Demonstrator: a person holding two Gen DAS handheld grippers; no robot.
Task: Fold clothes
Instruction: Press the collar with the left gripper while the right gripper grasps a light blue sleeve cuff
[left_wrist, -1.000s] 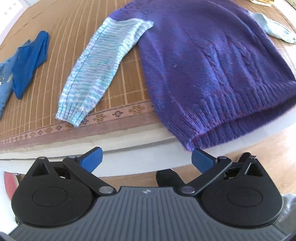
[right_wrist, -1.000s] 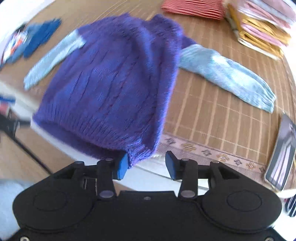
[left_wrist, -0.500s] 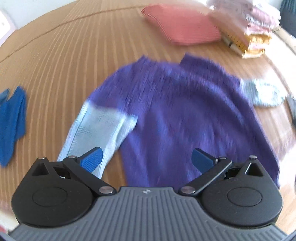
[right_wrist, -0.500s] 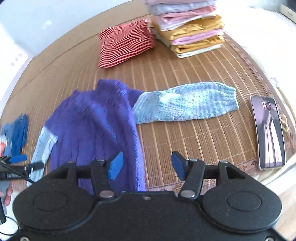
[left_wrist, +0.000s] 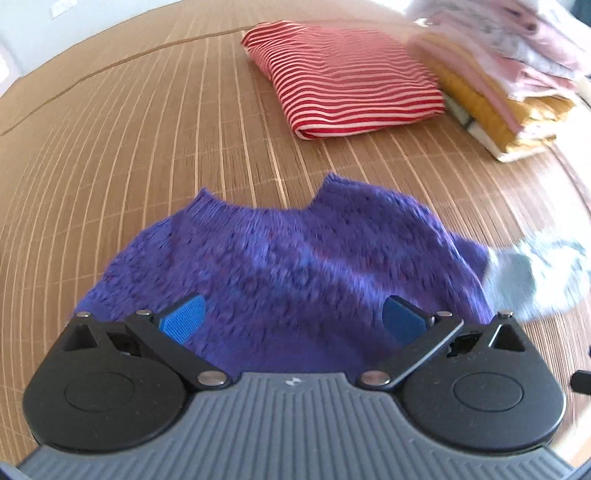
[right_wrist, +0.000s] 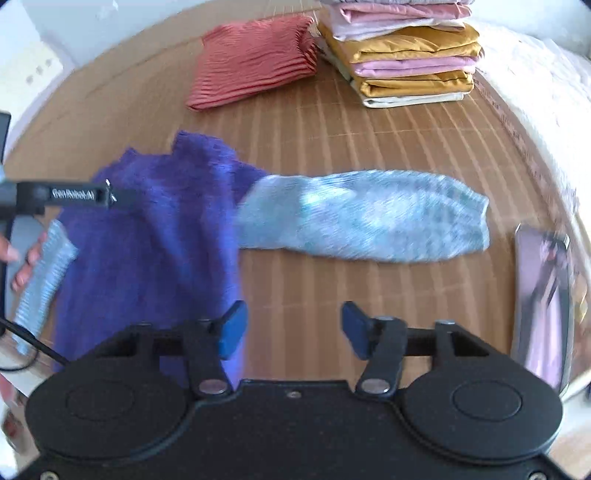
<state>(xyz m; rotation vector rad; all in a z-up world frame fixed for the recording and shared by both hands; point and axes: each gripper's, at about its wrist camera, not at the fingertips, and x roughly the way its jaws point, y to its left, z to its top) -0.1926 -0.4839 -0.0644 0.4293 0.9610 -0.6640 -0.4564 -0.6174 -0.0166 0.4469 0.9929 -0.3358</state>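
Purple sweater spread flat on the bamboo mat, folding not yet begun.

Nearest, the left gripper (left_wrist: 293, 314) hangs wide open and empty over the purple sweater (left_wrist: 288, 266); the right gripper (right_wrist: 290, 328), its jaws having just been closing, is partly open with only mat between them, beside the sweater's edge. Its long axis runs near to far, neckline pointing away; the pale blue sleeves (right_wrist: 365, 218) stick out sideways, unfolded. Beyond lie a folded red striped garment (left_wrist: 347, 79) and a finished stack of folded clothes (right_wrist: 410, 55). To the right lies a phone (right_wrist: 543, 306).
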